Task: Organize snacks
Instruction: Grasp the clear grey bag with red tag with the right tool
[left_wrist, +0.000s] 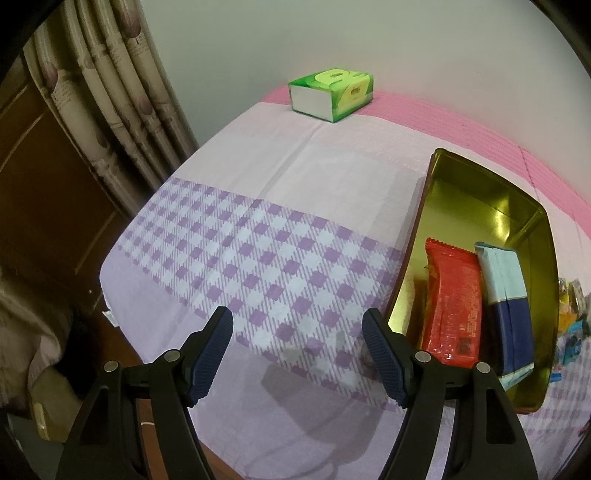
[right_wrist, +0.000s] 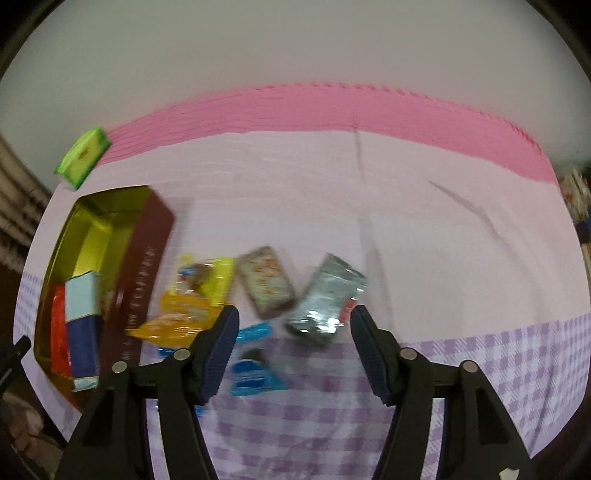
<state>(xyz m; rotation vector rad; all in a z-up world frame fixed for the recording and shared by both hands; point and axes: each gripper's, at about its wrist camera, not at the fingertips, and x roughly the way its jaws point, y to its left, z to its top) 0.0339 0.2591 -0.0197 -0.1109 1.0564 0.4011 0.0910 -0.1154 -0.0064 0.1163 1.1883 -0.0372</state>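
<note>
A gold-lined, maroon-sided tin (left_wrist: 480, 192) (right_wrist: 147, 236) stands on the checked cloth and holds a red packet (left_wrist: 454, 306) (right_wrist: 58, 332) and a light-and-dark blue packet (left_wrist: 509, 310) (right_wrist: 82, 325) side by side. My left gripper (left_wrist: 297, 325) hovers open over bare cloth just left of the tin, nothing between its fingers. My right gripper (right_wrist: 293, 321) is open above loose snacks to the right of the tin: a yellow bag (right_wrist: 192, 295), a brownish bar (right_wrist: 266, 280), a silver packet (right_wrist: 325, 295) and blue packets (right_wrist: 255, 376). The right wrist view is motion-blurred.
A green tissue box (left_wrist: 332, 94) (right_wrist: 83, 155) sits at the far edge by the wall. Curtains (left_wrist: 110, 92) and a wooden door (left_wrist: 44, 206) lie past the table's left edge. The pink strip (right_wrist: 332, 110) marks the far side of the cloth.
</note>
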